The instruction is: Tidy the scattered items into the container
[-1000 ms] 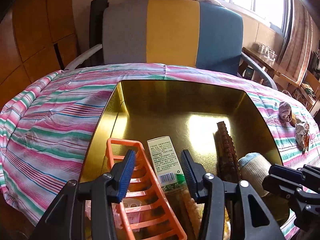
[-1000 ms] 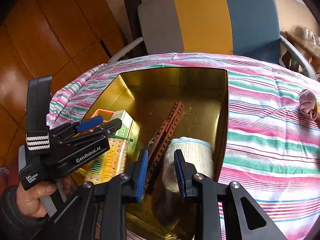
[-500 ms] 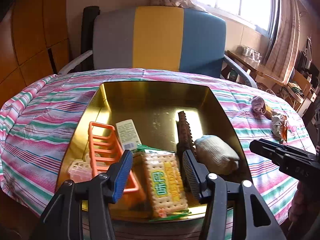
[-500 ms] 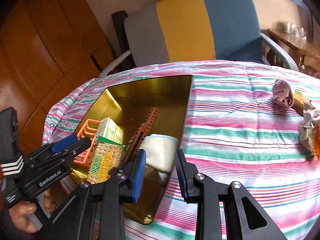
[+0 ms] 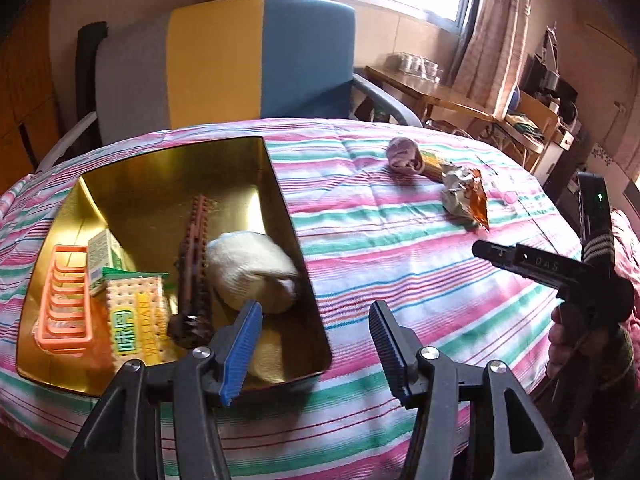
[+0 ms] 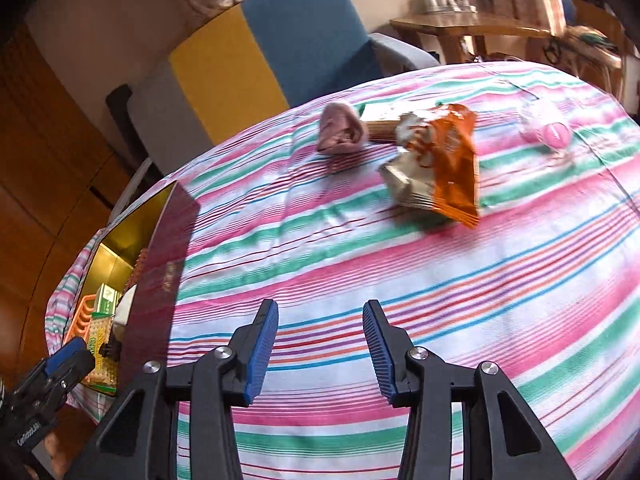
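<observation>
I have the tin as my landmark: a gold-lined box on the striped cloth, already holding an orange rack, a cracker pack, a brown toothed strip and a white sock. Both tools are empty. My left gripper hangs at the tin's near right corner, jaws apart and just widened, nothing between them. My right gripper is over bare cloth to the right of the tin, jaws also apart after opening, nothing in them. What remains lies well to the right of the tin and farther from me: a pink sock, a tan bar touching it, a crumpled orange-and-silver snack bag against the bar, and a small pink thing beyond that I cannot identify. I judge the bag the nearest target for the right gripper; it looks light, thin and crinkly, likely slippery, so I would pinch a bunched fold near its middle, not a flat edge. The sock should be soft and forgiving, fine to grab anywhere in its bulk. The bar looks stiff; I would take it across its width, clear of the sock.
</observation>
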A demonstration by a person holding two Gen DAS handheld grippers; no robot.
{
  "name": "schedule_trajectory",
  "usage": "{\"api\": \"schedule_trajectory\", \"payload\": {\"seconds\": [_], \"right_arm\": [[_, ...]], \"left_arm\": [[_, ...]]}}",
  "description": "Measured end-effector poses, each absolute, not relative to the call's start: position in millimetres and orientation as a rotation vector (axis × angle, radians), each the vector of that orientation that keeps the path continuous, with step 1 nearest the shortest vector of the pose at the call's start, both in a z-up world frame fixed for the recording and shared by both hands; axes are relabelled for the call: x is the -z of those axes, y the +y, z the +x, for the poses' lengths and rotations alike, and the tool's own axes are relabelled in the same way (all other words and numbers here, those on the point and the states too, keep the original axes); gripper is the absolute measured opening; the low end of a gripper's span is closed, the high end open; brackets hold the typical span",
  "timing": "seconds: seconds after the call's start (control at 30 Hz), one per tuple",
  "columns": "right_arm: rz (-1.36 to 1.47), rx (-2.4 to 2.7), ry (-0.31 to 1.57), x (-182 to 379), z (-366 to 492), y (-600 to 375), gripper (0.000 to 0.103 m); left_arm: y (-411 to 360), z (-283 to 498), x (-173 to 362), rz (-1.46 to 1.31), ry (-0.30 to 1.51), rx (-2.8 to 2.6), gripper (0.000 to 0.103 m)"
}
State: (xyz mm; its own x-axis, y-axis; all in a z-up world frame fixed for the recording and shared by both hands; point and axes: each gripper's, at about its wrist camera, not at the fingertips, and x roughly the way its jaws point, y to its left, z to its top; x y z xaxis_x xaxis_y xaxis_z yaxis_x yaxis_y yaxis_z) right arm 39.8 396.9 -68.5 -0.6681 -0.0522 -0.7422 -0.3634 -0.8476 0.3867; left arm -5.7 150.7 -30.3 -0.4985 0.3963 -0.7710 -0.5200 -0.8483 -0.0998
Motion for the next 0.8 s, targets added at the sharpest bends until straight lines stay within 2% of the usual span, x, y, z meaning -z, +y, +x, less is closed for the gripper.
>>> {"api": "schedule_trajectory", "payload": {"seconds": [0.1, 0.2, 0.33, 0.53, 0.73, 0.8], "right_arm": [[-1.141, -2.551, 0.85, 70.9, 46.9, 426.6, 0.06], [-1.085, -2.518, 0.917, 69.2, 44.6, 455.5, 0.067], [-1.024, -2.493, 0.996, 64.8, 24.6, 490.6, 0.078], [-1.011, -2.454, 1.034, 65.8, -25.1, 530.2, 0.085], [-1.082, -2.462, 1.028, 79.2, -64.6, 547.3, 0.086], [-1.129, -2.508, 0.999, 82.5, -74.2, 543.5, 0.083]], "left_arm": [[170.9, 1.7, 39.4, -1.166, 0.237, -2.264, 0.057], [185.5, 11.6, 45.3, -1.138, 0.335, -2.287, 0.065], [190.3, 13.4, 45.2, -1.134, 0.37, -2.298, 0.065], [194.0, 13.9, 32.1, -1.069, 0.377, -2.308, 0.065], [196.0, 8.3, 41.4, -1.132, 0.357, -2.255, 0.065], [196.3, 8.3, 41.0, -1.134, 0.354, -2.254, 0.065]]}}
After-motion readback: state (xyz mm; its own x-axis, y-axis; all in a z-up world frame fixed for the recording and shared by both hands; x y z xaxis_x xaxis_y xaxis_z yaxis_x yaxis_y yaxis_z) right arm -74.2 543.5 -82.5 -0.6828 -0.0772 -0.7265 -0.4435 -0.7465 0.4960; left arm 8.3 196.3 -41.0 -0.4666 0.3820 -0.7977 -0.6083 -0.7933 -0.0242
